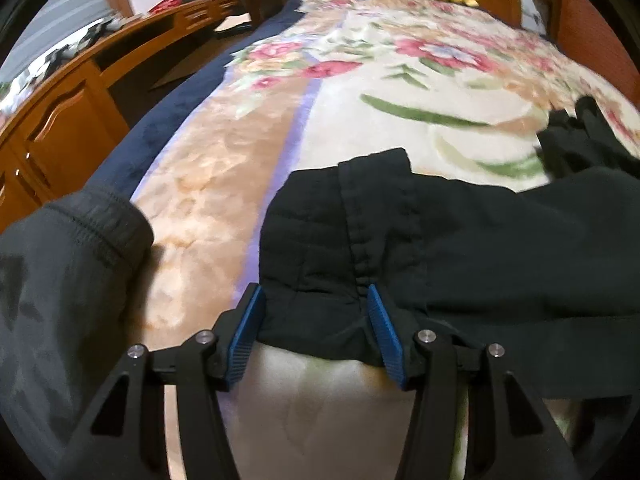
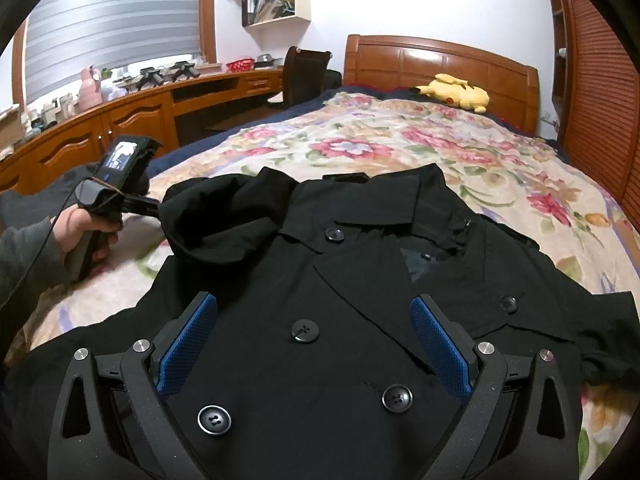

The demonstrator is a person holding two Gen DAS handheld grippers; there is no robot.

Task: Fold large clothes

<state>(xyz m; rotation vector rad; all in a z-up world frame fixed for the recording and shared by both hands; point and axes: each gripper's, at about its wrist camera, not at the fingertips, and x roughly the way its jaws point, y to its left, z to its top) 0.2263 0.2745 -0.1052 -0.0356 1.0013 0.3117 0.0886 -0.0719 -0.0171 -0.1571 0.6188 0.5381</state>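
Note:
A black double-breasted coat (image 2: pixel 360 264) lies front-up on the flowered blanket (image 2: pixel 400 144), collar toward the headboard. In the left wrist view, the cuff end of its sleeve (image 1: pixel 320 232) fills the gap between the blue pads of my left gripper (image 1: pixel 314 296), which is shut on it, and the cuff's lower edge hangs clear of the bed. In the right wrist view, that sleeve (image 2: pixel 224 216) is bunched over the coat's shoulder at the left gripper (image 2: pixel 158 206). My right gripper (image 2: pixel 314 304) hovers open over the coat's buttoned front, holding nothing.
A yellow plush toy (image 2: pixel 456 94) lies by the wooden headboard (image 2: pixel 440 60). A long wooden desk (image 2: pixel 132 120) with clutter and a chair (image 2: pixel 304 76) run along the bed's left. Louvred wooden doors (image 2: pixel 600 120) stand at the right. A person's grey sleeve (image 1: pixel 60 260) fills the lower left.

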